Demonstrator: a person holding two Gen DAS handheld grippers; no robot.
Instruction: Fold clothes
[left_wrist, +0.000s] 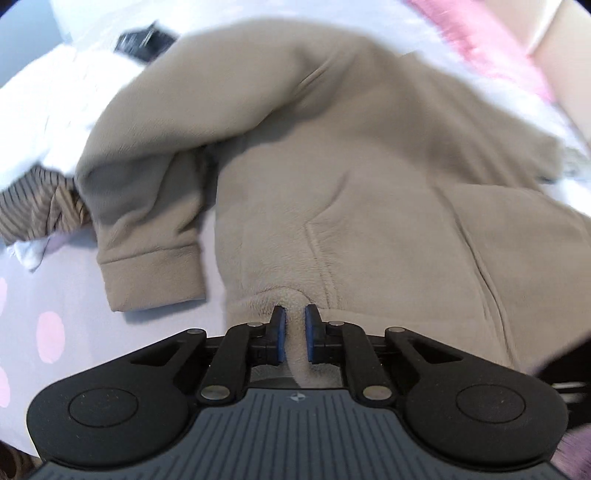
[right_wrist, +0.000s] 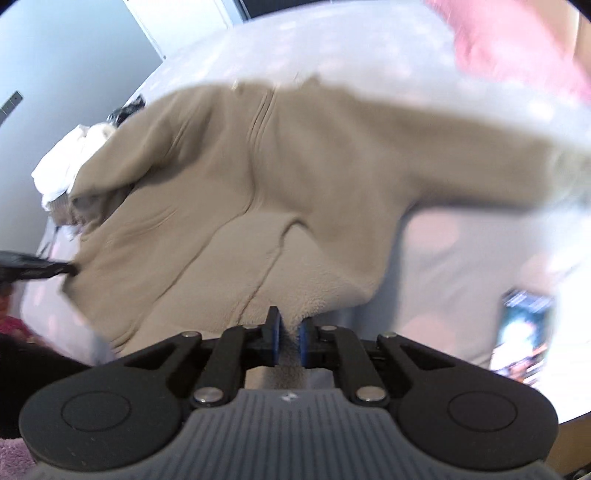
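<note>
Gripping the bottom hem at two points, both tools have hold of the beige fleece jacket (left_wrist: 351, 177). At the bottom centre of the left wrist view, the left gripper (left_wrist: 294, 334) has its blue pads nearly together with a ridge of hem fabric pinched between them. The right gripper (right_wrist: 290, 339), bottom centre of its own view, is likewise narrowed onto a tuft of the hem.

Beyond the fingers, the jacket lies spread front-up on the polka-dot bedsheet (left_wrist: 44, 295), filling mid-frame; its zip line runs up the centre. One sleeve (left_wrist: 147, 206) is folded down at left, cuff toward the camera; the other extends to the right edge of the right wrist view.

Farther off sit a striped garment (left_wrist: 40, 210) at left, a white heap (left_wrist: 40, 107) at upper left, and a pink item (right_wrist: 513, 48) at upper right. Motion blur is heavy.

Judgement: the step in hand appears to be the hem-to-collar fold. The next move calls for carrying both corners forward evenly, keeping the hem taut and level.
</note>
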